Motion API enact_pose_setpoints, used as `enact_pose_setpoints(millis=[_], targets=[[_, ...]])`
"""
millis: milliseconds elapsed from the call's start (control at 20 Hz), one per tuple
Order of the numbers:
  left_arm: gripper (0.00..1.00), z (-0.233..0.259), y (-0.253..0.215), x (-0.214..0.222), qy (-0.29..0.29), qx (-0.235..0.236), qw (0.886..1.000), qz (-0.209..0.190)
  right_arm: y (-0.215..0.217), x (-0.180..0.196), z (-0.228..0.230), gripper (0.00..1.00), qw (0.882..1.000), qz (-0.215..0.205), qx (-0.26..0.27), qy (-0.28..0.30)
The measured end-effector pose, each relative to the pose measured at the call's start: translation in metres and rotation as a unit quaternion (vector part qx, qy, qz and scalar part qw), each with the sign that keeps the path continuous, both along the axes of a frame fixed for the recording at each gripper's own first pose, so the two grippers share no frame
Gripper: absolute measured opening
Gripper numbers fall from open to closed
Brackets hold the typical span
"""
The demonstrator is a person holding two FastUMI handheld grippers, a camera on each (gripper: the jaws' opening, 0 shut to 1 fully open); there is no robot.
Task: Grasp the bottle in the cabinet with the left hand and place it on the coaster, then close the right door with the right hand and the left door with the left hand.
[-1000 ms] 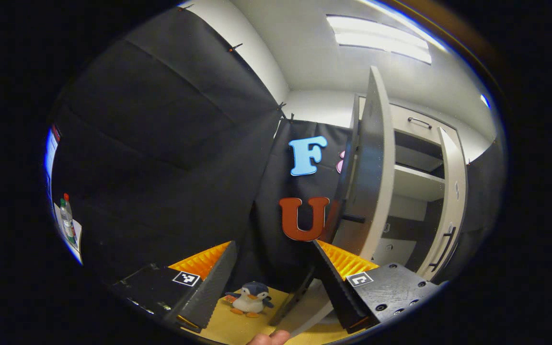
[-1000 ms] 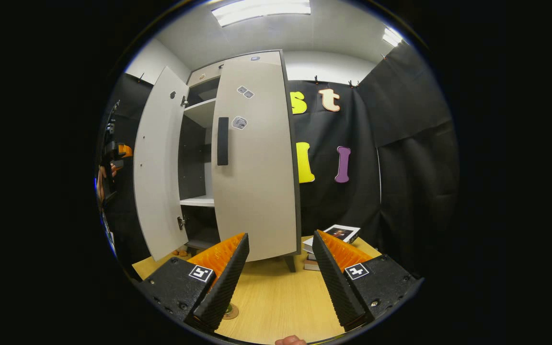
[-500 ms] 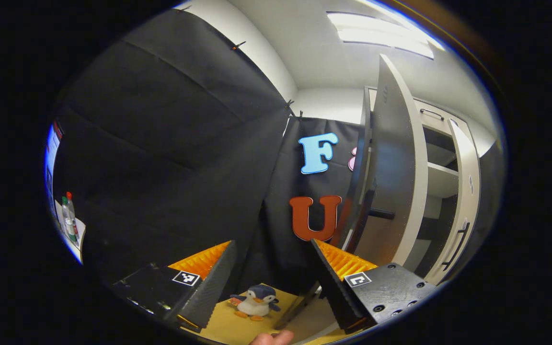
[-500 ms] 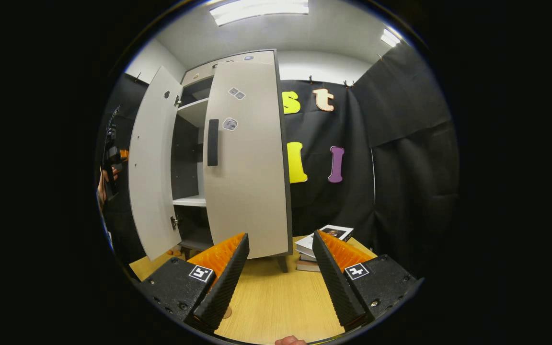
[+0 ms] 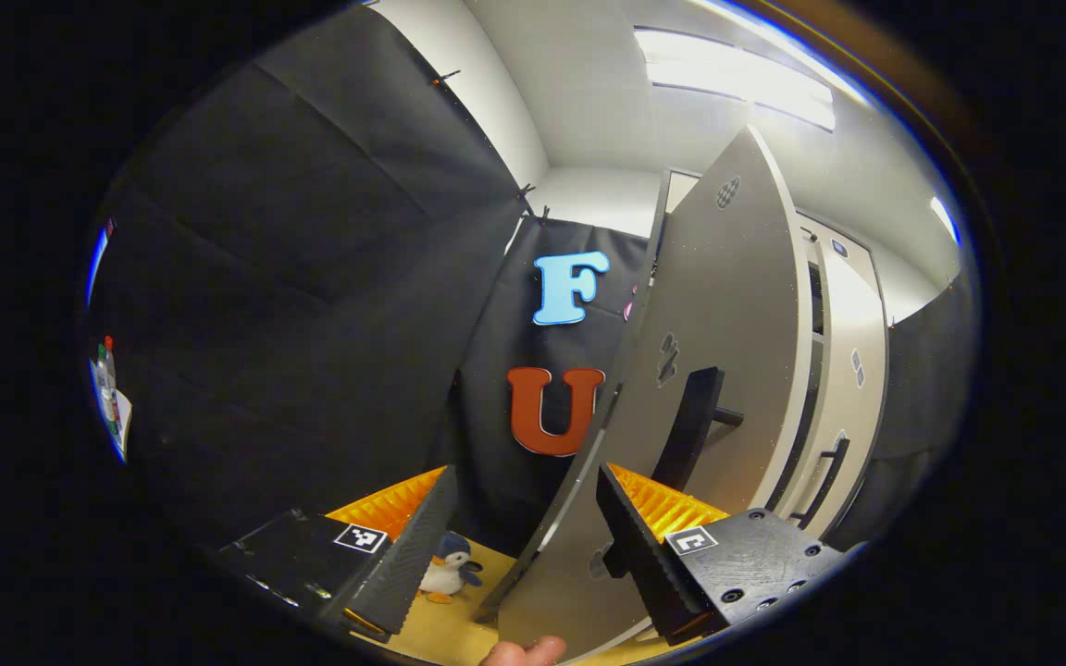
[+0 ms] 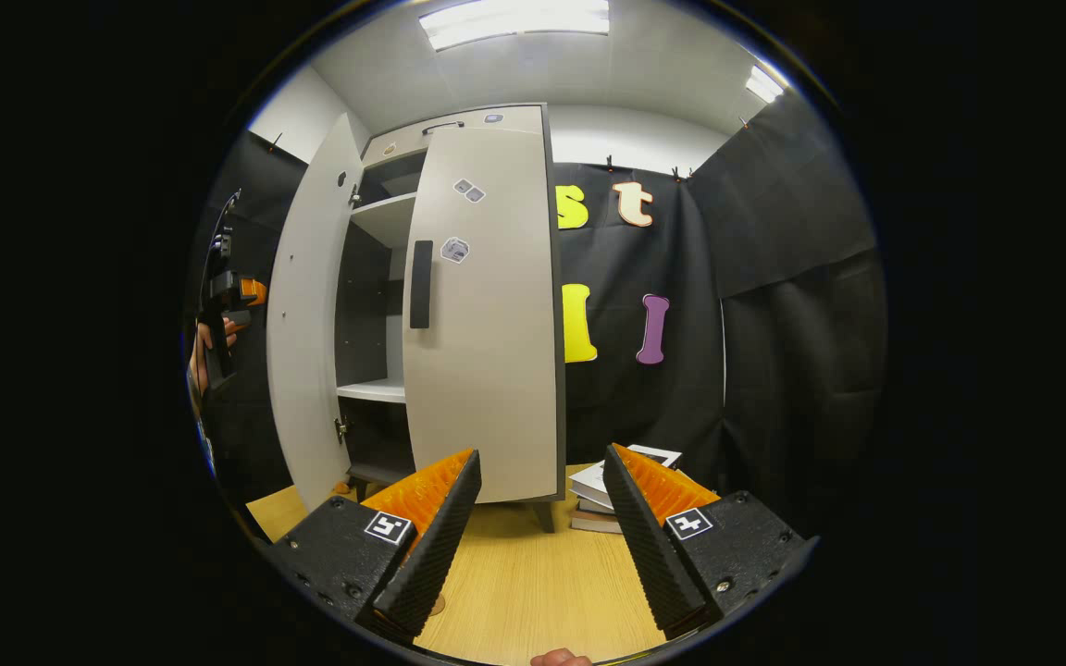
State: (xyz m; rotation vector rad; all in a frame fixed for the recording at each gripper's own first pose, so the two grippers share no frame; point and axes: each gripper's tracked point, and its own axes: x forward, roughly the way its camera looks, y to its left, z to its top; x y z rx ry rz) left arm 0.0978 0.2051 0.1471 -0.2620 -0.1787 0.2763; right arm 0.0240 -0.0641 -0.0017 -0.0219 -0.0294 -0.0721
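Observation:
In the left gripper view the cabinet's left door [image 5: 727,314] stands half swung in, its outer face and black handle [image 5: 688,421] toward me. My left gripper [image 5: 524,476] is open, and the door's lower edge runs down between its fingers. In the right gripper view the right door [image 6: 482,324] lies flat against the cabinet, while the left door [image 6: 306,324] stands ajar, with the left gripper [image 6: 229,301] and a hand behind it. My right gripper [image 6: 542,462] is open and holds nothing, back from the cabinet. A brown coaster [image 6: 439,606] peeks out beside its left finger.
A toy penguin [image 5: 445,573] sits on the wooden table [image 6: 533,592] left of the cabinet. A stack of books [image 6: 600,486] lies to the cabinet's right. A small red-capped bottle [image 5: 107,379] shows at the far left edge. Black cloth walls close in the booth.
The left door has swung well toward shut, with my left gripper following around its outer face. The right door has settled flat. My right gripper has barely moved.

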Motion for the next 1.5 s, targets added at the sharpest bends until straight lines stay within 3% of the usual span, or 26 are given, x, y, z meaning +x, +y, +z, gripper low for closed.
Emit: enact_pose_setpoints(millis=[200, 400, 850, 900, 1000, 1050, 1300, 1350, 1500], targets=[[0.93, -0.002, -0.032, 0.013, 0.000, 0.006, 0.999, -0.050, 0.004, -0.003, 0.005, 0.82, 1.000, -0.001, -0.002, -0.006], [0.94, -0.012, -0.069, 0.026, 0.017, 0.009, 0.990, -0.140, 0.003, -0.004, 0.006, 0.82, 1.000, -0.004, 0.003, -0.007], [0.95, -0.004, -0.070, 0.004, 0.004, 0.075, 0.990, -0.116, -0.006, -0.017, 0.003, 0.82, 1.000, -0.025, -0.002, -0.002], [0.99, -0.007, -0.072, -0.002, 0.006, 0.079, 0.990, -0.114, -0.008, -0.017, 0.003, 0.82, 1.000, -0.029, -0.005, 0.001], [0.94, -0.021, -0.085, -0.017, 0.012, 0.072, 0.990, -0.122, -0.006, -0.016, 0.004, 0.82, 1.000, -0.030, -0.007, -0.004], [0.99, -0.031, -0.094, -0.023, 0.017, 0.065, 0.989, -0.129, -0.004, -0.014, 0.003, 0.82, 1.000, -0.027, -0.005, -0.003], [0.95, -0.081, -0.120, -0.047, 0.053, 0.048, 0.989, -0.131, 0.005, -0.009, -0.004, 0.82, 1.000, -0.014, 0.000, 0.010], [1.00, -0.089, -0.125, -0.050, 0.054, 0.047, 0.989, -0.132, 0.006, -0.009, -0.007, 0.82, 1.000, -0.013, -0.002, 0.015], [0.95, -0.104, -0.125, -0.062, 0.051, 0.066, 0.991, -0.109, 0.007, -0.009, -0.015, 0.82, 0.999, -0.009, -0.006, 0.033]])
